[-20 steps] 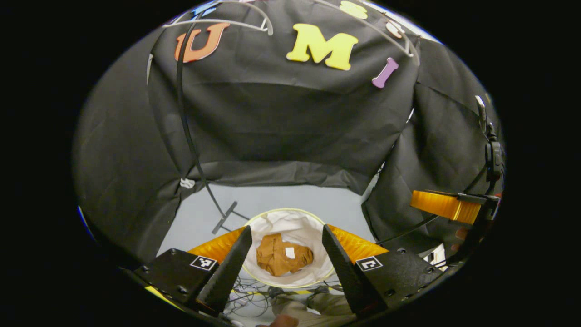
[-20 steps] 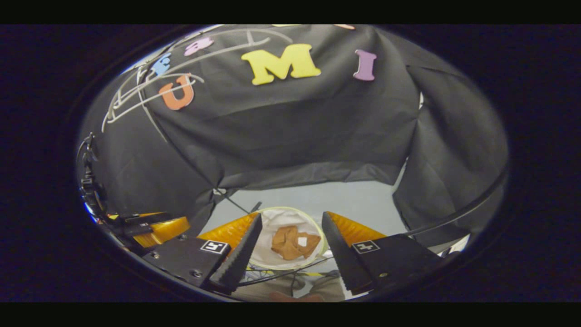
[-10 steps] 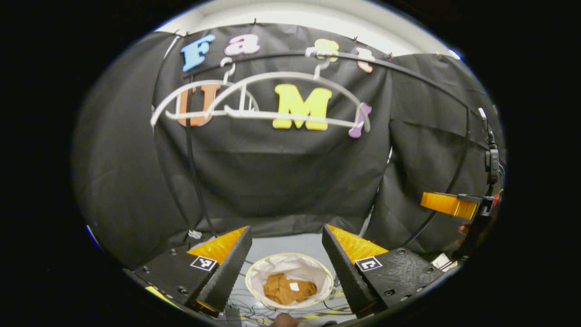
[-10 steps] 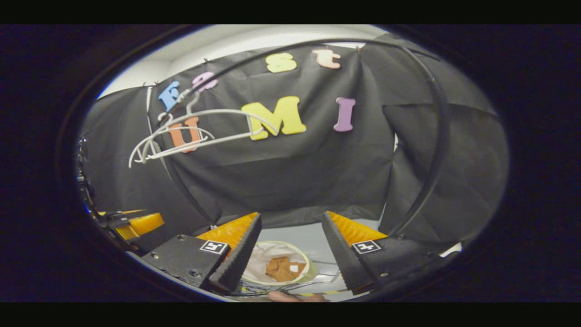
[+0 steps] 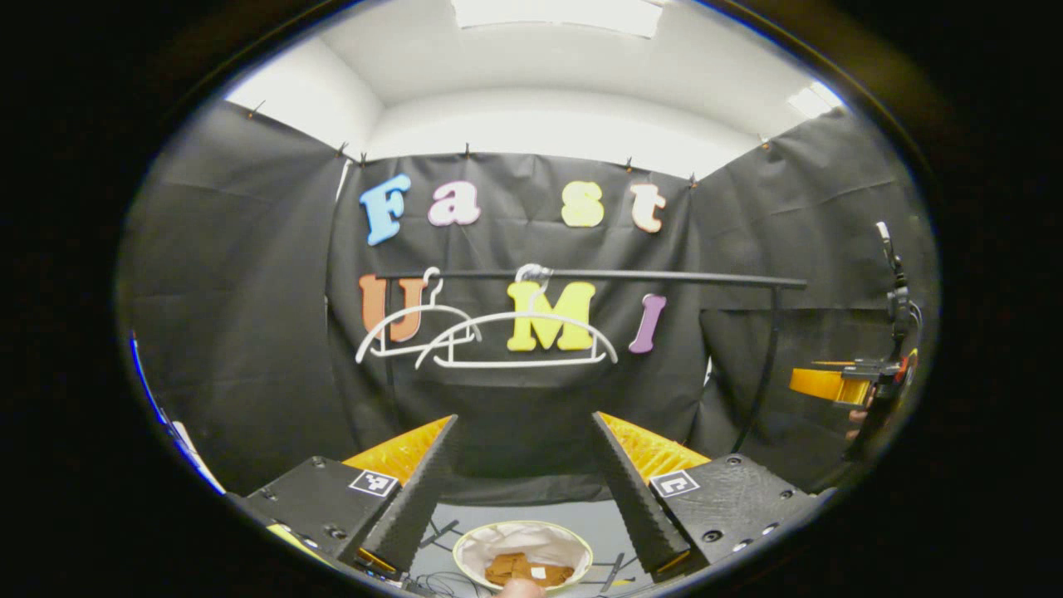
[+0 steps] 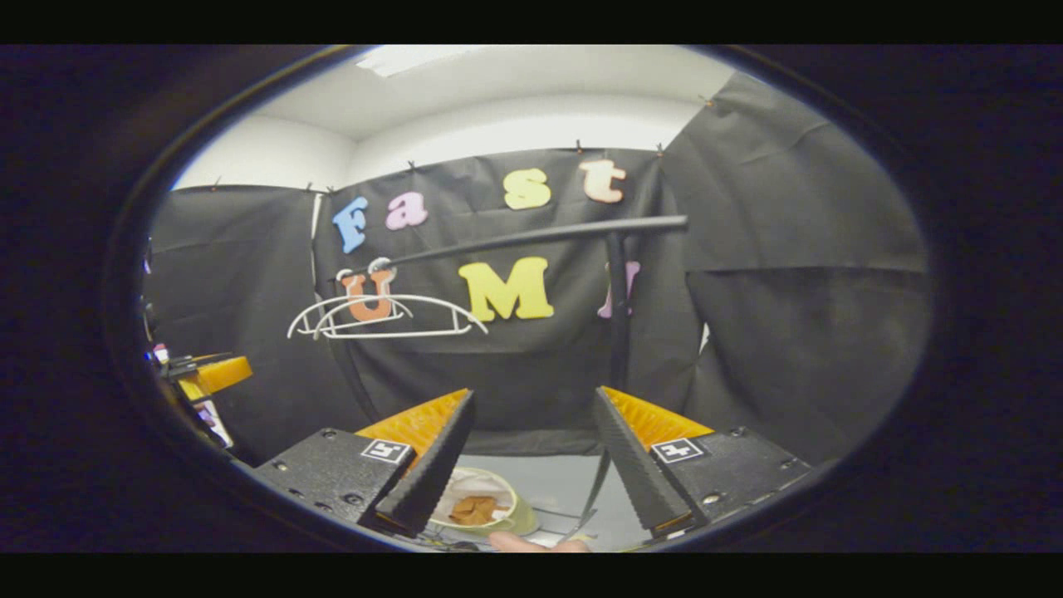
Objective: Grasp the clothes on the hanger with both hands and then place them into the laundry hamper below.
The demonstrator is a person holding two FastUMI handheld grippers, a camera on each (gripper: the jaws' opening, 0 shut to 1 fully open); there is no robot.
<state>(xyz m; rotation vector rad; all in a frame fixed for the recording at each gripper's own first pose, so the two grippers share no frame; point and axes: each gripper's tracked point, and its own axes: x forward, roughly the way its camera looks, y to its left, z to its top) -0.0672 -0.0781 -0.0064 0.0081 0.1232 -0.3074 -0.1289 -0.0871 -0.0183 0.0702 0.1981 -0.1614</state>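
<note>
My 2 grippers, left (image 5: 525, 477) and right (image 6: 531, 457), gape empty; brown clothes (image 5: 516, 570) lie in the hamper (image 5: 477, 544), hangers (image 5: 515, 340) bare.

A makeshift recording booth inside a plain white-walled room: black cloth (image 5: 232, 332) pinned up as walls, a black clothes rail (image 5: 631, 276) carrying two bare white hangers (image 5: 515, 336), cables (image 5: 440, 536) across the grey floor.

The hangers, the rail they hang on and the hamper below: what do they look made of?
The hangers look like white plastic: thin, smooth, evenly coloured bars. The rail seems to be dark metal tube, matte and straight, though painted plastic is possible. The hamper appears soft fabric: its pale lining wrinkles inside a thin round rim.
</note>
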